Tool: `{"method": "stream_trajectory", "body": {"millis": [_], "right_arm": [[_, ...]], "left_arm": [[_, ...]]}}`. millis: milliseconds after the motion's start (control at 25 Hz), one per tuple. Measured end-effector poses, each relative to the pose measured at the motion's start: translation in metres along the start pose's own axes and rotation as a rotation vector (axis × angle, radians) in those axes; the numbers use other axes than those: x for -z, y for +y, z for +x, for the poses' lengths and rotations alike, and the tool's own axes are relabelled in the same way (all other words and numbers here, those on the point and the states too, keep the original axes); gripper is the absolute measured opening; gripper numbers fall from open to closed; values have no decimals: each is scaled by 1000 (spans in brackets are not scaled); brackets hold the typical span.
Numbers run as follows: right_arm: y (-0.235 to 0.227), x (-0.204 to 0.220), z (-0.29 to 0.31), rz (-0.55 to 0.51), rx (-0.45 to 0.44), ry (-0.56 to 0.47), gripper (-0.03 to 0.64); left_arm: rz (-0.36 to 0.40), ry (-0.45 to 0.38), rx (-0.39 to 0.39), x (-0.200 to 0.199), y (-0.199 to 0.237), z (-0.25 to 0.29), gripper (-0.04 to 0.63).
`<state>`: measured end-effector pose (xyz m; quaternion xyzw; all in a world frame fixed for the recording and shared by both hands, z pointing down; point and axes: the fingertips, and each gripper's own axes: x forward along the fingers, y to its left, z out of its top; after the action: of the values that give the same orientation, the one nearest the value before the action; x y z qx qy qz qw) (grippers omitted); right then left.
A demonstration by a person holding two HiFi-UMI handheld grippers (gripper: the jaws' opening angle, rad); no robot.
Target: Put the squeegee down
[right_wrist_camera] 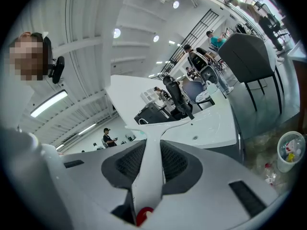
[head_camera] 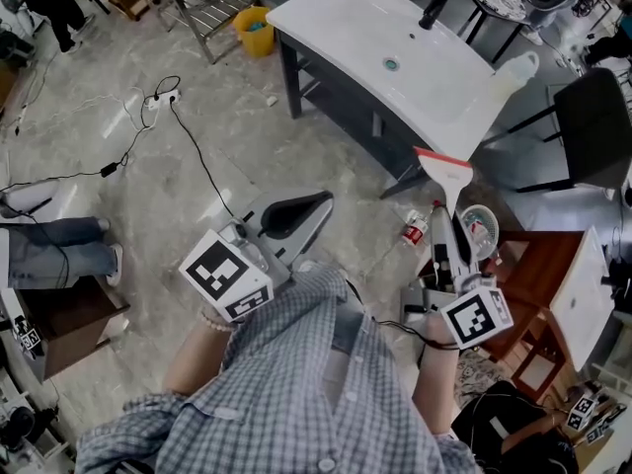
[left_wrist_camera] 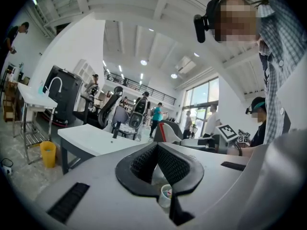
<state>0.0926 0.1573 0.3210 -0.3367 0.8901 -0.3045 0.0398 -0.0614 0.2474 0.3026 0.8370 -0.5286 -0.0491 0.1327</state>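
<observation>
Right gripper (head_camera: 452,245) jaws clamped on squeegee (head_camera: 446,171) handle, blade toward tabletop (head_camera: 336,13), centre right, for putting down. Left gripper (head_camera: 311,205) jaws together, empty, idle.

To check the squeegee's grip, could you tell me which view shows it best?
The head view: the whole squeegee shows, red-edged blade foremost, in the right gripper. The right gripper view shows only its handle clamped between the jaws. I cannot find it in the left gripper view.
</observation>
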Motion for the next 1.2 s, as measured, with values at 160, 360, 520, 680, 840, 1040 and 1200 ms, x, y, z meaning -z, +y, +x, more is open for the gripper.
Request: {"method": "stream_trajectory", "body": {"millis": [160,360,520,680,840,1040,1200], "right_arm": [[0,1,-2,10,20,-17,92],[6,5,-6,13,31,-37,92],[8,10,-4,16,37,-41,92],[13,14,-2,22,41,-42,92],[14,13,-4,11,46,-40,92],[5,12,-4,16,60,-40,92],[-4,9,-1,22,47,-35,92]], "left_arm": [[10,4,24,0,1,-2,6],[20,2,35,0,1,-11,6],[26,0,38,0,4,-18,6],[21,-1,38,-2,9,-24,6],[17,-3,47,-3,9,-21,6],[16,3,52,0,10,-13,6],[7,6,21,3,16,-8,6]]}}
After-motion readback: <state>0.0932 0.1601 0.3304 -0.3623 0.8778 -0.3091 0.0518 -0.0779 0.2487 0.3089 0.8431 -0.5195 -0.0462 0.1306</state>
